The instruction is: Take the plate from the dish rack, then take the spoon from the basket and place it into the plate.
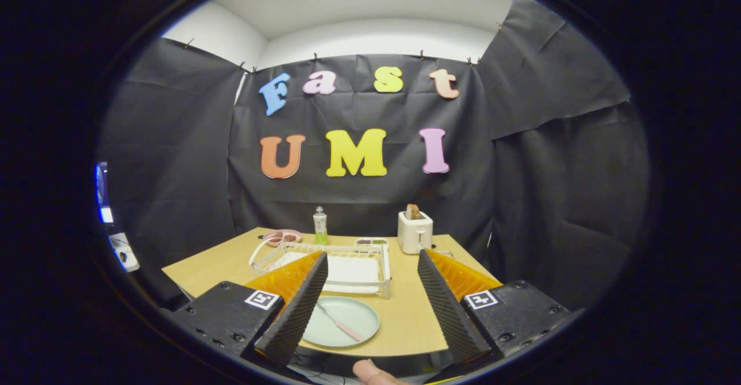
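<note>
A: What are the tongs point(367, 310) doing?

B: They are standing spread wide apart, gripping nothing, and hovering over the near edge of the wooden surface point(405, 321).

A: And where is the plate point(341, 321) sitting?

B: It is lying flat on the surface between the two fingers, closer to the left one, whose tip is overlapping its left rim. The spoon point(340, 322) is resting in the plate, lying diagonally, with a pinkish handle pointing toward the near right.

A: Is the dish rack point(333, 266) showing?

B: Yes, the white wire rack is sitting just beyond the plate, with a white tray under it.

A: What is standing farther back?

B: A white toaster point(415, 233) with a slice of toast point(413, 211) poking out is standing beyond the right finger. A clear bottle point(320, 226) with green liquid is standing behind the rack, and a pink dish point(282, 237) is lying left of it. Something small and dark, possibly a tray point(371, 241), is lying between bottle and toaster; it is too small to tell.

A: Anything nearer?

B: A fingertip point(370, 373) is peeking in below the surface's edge.
</note>
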Available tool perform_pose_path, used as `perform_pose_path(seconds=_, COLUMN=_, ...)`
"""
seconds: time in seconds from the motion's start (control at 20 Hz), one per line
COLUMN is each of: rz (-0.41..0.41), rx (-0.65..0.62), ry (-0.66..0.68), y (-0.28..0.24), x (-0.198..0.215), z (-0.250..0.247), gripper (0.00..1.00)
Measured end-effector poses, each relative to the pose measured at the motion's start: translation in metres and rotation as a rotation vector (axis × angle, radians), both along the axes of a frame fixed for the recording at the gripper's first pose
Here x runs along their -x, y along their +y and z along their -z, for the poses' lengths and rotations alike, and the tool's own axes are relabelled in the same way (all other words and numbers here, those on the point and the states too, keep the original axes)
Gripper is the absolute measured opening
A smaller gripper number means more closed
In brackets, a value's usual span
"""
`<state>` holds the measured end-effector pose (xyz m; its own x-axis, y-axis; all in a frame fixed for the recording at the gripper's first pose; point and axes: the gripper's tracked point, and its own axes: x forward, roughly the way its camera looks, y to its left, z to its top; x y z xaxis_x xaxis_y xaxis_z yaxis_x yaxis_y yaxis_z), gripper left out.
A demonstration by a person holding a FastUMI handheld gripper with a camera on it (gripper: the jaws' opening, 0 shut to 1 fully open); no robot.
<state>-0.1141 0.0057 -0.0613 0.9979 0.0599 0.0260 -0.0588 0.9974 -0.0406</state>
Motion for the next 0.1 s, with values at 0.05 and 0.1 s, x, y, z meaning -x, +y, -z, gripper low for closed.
perform_pose_path(seconds=0.05, rz=-0.002, rx=-0.001, ry=0.001, y=0.0011, x=-0.0005, z=-0.0001, gripper=1.0)
perform_pose_path(seconds=0.1, rz=-0.006, rx=0.001, ry=0.003, y=0.0017, x=0.0008, z=0.0008, gripper=1.0)
